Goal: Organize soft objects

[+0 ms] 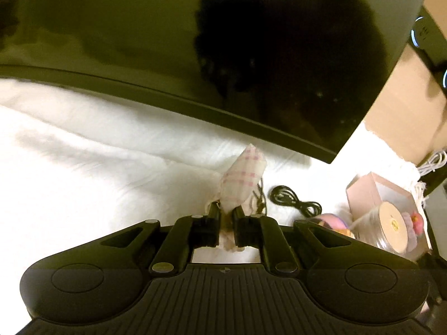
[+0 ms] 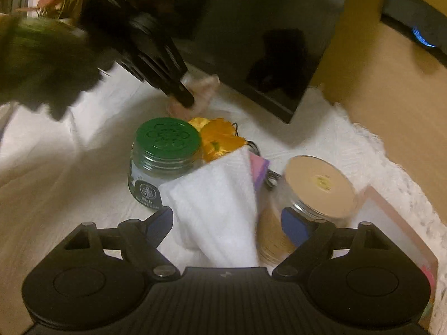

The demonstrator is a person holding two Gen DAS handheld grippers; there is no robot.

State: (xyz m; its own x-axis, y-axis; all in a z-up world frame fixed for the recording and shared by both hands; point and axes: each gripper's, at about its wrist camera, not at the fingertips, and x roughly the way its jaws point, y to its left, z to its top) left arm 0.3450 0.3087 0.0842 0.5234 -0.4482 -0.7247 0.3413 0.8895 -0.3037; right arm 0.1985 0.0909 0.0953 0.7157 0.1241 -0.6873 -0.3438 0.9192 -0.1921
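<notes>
Left gripper (image 1: 225, 212): It is squeezed tight on a small soft cloth with pink checks (image 1: 242, 180). I am holding the cloth up over the white cloth-covered counter (image 1: 83, 167), right in front of the big black screen (image 1: 195, 42).

Right gripper (image 2: 227, 223): Its blue-tipped fingers (image 2: 159, 223) are spread wide and hold nothing. A folded white fluffy towel (image 2: 218, 206) lies between them.

Around the towel: A glass jar with a green lid (image 2: 166, 150) is just beside it on one side. A clear jar with a tan lid (image 2: 315, 189) is just beside it on the other. Orange flower petals (image 2: 220, 139) sit behind it.

Doing it well: I think I should keep my squeeze on the checked cloth and move it slowly, so it does not slip. I should put it down flat, away from the black cord (image 1: 293, 198).

Watch out: If I close on the towel, I should go straight in and not bump the jars.
</notes>
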